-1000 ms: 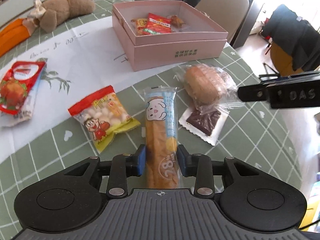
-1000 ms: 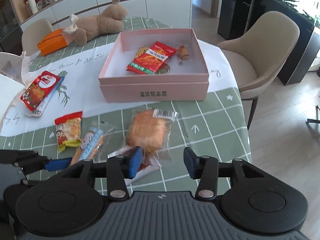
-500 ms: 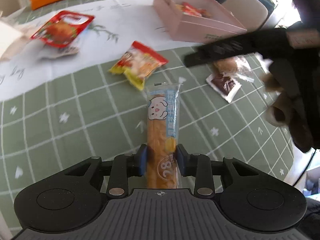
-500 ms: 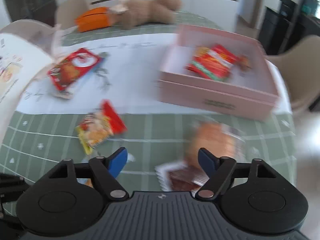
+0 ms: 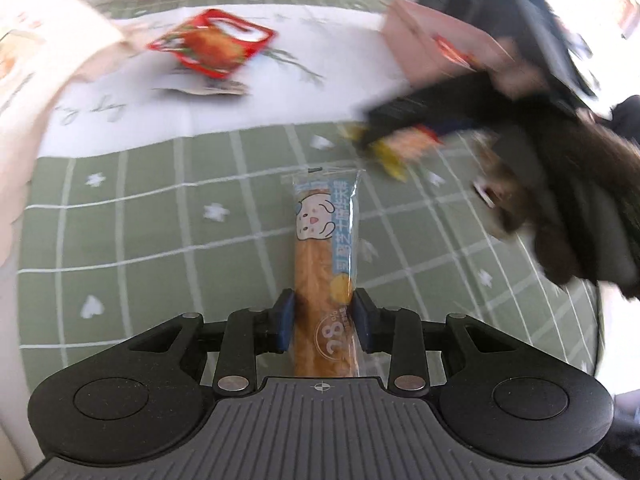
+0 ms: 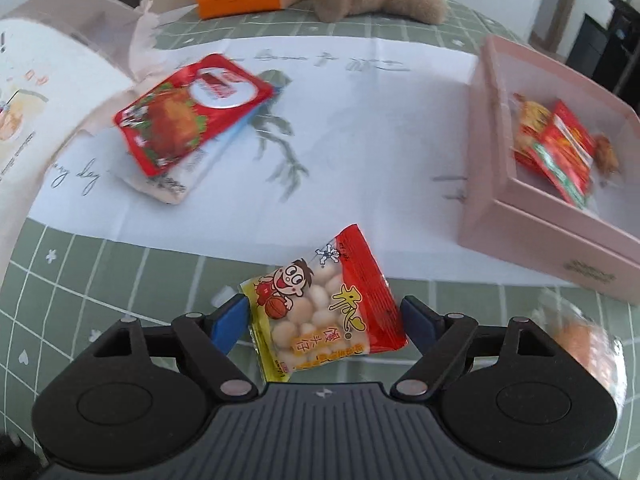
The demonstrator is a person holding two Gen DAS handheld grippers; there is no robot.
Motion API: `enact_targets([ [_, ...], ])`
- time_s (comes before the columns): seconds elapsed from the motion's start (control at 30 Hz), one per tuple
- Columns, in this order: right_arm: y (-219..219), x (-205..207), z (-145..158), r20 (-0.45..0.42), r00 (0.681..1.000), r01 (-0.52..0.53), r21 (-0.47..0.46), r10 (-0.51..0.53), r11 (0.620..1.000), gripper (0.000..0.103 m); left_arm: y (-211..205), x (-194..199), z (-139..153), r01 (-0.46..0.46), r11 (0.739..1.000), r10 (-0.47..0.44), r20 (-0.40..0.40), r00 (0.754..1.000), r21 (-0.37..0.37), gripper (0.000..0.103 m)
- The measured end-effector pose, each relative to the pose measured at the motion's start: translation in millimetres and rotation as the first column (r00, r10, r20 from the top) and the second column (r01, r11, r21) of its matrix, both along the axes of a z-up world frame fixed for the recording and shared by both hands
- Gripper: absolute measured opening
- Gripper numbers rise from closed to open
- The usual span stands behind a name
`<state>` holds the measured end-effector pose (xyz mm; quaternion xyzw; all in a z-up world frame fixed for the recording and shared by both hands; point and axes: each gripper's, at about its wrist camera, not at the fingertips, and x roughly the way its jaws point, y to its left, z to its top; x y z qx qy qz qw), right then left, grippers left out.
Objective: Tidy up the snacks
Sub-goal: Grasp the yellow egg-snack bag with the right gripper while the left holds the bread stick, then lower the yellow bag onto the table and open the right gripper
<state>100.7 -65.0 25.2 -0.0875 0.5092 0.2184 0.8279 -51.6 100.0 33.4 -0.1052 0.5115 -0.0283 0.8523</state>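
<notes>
the long bread stick pack (image 5: 324, 264) is clamped at its near end in my left gripper (image 5: 323, 322), its far end out over the green checked tablecloth (image 5: 160, 240). my right gripper (image 6: 326, 320) is spread wide around the red-and-yellow snack bag (image 6: 324, 304) lying on the cloth — pads not touching it. the pink box (image 6: 532, 240) sits to the right with red packets (image 6: 560, 152) inside, a red chicken pack (image 6: 188, 112) off to the left on the white paper (image 6: 340, 140).

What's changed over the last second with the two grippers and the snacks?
The right hand-held gripper swung left from the bread packet to straddle the ball-snack packet, jaws open. The left hand-held gripper stayed shut on the long bread stick. The pink box kept its contents.
</notes>
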Motion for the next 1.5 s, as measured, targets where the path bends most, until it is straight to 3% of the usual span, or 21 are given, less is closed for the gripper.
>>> enact_targets([
  [0.2,-40,-10,0,0.006,1.000,0.019,-0.036,-0.019,0.999,0.082,25,15,1,-0.102,0.995,0.102,0.020,0.995,-0.011,0.036],
  [0.3,-48,-18,0,0.028,1.000,0.008,-0.044,-0.006,0.999,0.083,29,23,0,-0.106,0.994,0.107,0.023,0.994,-0.021,0.036],
  [0.4,-52,-18,-1,-0.010,0.999,0.042,0.019,-0.042,0.999,0.087,27,27,-4,-0.100,0.995,0.101,0.015,0.995,-0.024,0.037],
  [0.53,-39,-12,-4,0.025,0.997,0.072,0.034,-0.073,0.997,0.089,26,27,-5,-0.086,0.996,0.086,0.017,0.996,-0.021,0.037],
  [0.73,-21,-33,-3,0.066,0.996,-0.069,0.029,0.067,0.997,0.074,23,33,-6,-0.056,0.998,0.057,0.016,0.998,-0.023,0.037],
  [0.8,-22,-48,-4,0.073,0.990,-0.123,0.009,0.122,0.992,0.073,18,35,-7,-0.038,0.999,0.038,0.016,0.999,-0.028,0.037],
  [0.97,-34,-78,-7,0.057,0.984,-0.168,-0.031,0.170,0.985,0.084,-6,39,-8,0.046,0.998,-0.046,0.018,0.999,-0.034,0.037],
  [1.17,-62,-102,-10,0.082,0.993,-0.076,-0.043,0.079,0.996,0.095,-31,45,-10,0.113,0.993,-0.113,0.029,0.993,-0.018,0.038],
  [1.27,-69,-113,-9,0.095,0.995,-0.038,-0.052,0.043,0.998,0.095,-35,46,-10,0.125,0.992,-0.125,0.032,0.992,-0.012,0.038],
  [1.4,-76,-135,-2,0.160,0.984,-0.058,-0.096,0.073,0.994,0.095,-33,47,-11,0.126,0.992,-0.125,0.032,0.992,-0.020,0.038],
  [1.5,-90,-138,-7,0.131,0.990,-0.034,-0.131,0.051,0.991,0.095,-33,47,-11,0.128,0.992,-0.127,0.034,0.991,-0.017,0.038],
])
